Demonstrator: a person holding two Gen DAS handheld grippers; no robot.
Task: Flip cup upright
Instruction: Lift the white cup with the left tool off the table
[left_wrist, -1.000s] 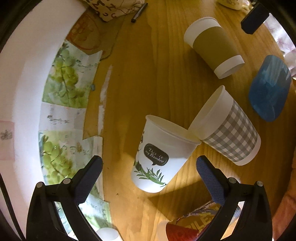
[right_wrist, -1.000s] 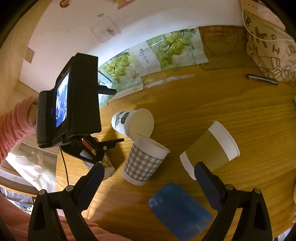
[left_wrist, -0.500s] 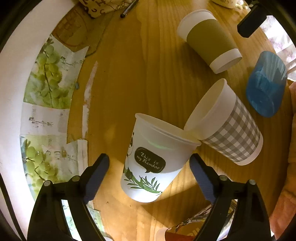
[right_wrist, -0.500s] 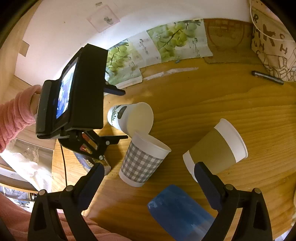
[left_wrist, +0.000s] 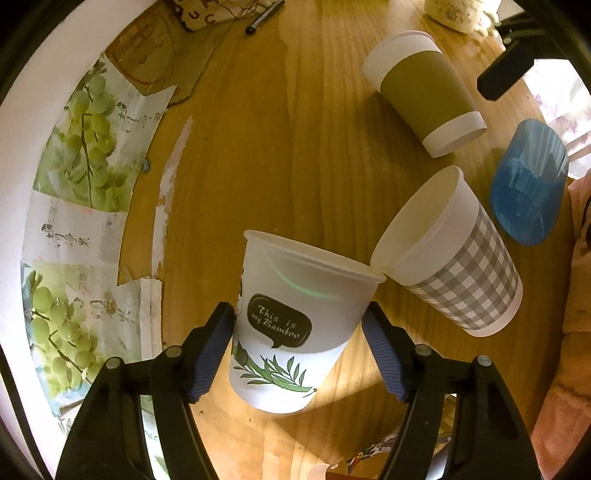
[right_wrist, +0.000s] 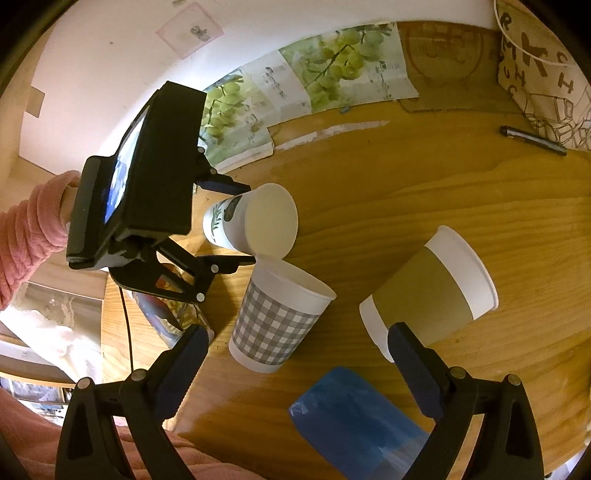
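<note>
A white paper cup with a bamboo print (left_wrist: 291, 325) lies on its side on the wooden table (left_wrist: 266, 155), mouth pointing away from me. My left gripper (left_wrist: 299, 350) is open, its fingers on either side of the cup's body, close to touching. The same cup shows in the right wrist view (right_wrist: 251, 221) with the left gripper around it. A grey checked cup (left_wrist: 454, 258) lies tilted with its rim against the bamboo cup's rim. My right gripper (right_wrist: 295, 373) is open and empty, hovering near the checked cup (right_wrist: 277, 317).
A brown-sleeved cup (left_wrist: 424, 88) lies on its side farther off. A blue plastic lid (left_wrist: 528, 184) lies to the right. A pen (left_wrist: 264, 16) and a printed bag (right_wrist: 543, 70) are at the far edge. Grape-print papers (left_wrist: 81, 147) line the wall side.
My left gripper has moved forward and its fingers have narrowed around the bamboo cup. The right gripper has shifted slightly; the cups have not moved on the table.
</note>
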